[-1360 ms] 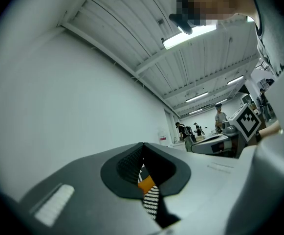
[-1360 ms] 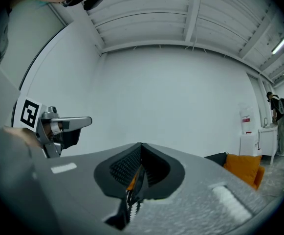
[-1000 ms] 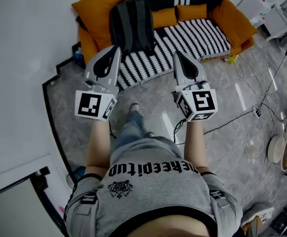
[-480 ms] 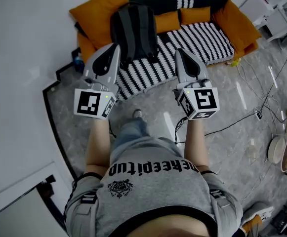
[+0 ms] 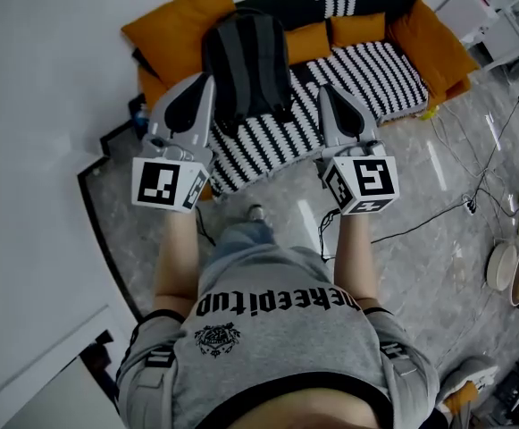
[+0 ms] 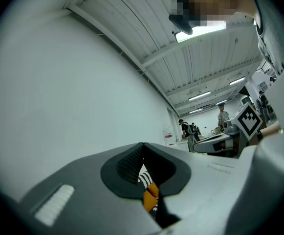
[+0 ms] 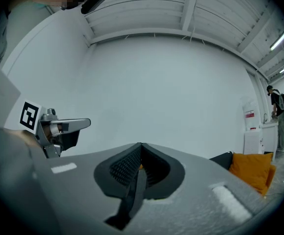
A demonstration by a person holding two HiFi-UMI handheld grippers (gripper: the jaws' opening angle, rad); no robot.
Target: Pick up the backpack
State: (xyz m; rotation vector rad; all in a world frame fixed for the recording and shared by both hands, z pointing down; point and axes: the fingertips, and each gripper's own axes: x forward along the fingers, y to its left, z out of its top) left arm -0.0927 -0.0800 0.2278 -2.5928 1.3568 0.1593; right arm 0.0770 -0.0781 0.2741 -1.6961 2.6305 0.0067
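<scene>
A dark grey and black backpack (image 5: 246,61) stands upright against the back of a sofa (image 5: 366,70) that has a black-and-white striped cover and orange cushions. My left gripper (image 5: 208,80) is held out over the sofa's front edge, just left of the backpack and apart from it, with its jaws shut and empty. My right gripper (image 5: 323,90) is held level to the right of the backpack, also shut and empty. In the left gripper view the left gripper's (image 6: 142,147) jaws meet, with a sliver of striped and orange fabric showing through below. The right gripper's (image 7: 141,146) jaws meet too in its own view.
A white wall (image 5: 45,105) runs along the left, with a dark skirting edge on the grey marble floor (image 5: 420,195). Black cables (image 5: 438,208) trail across the floor at right, near round bowls (image 5: 509,275). White furniture (image 5: 500,16) stands at top right. People stand far off in the gripper views.
Both grippers have moved forward towards the sofa, side by side. The backpack and sofa now sit nearer in the head view. Both pairs of jaws stayed shut.
</scene>
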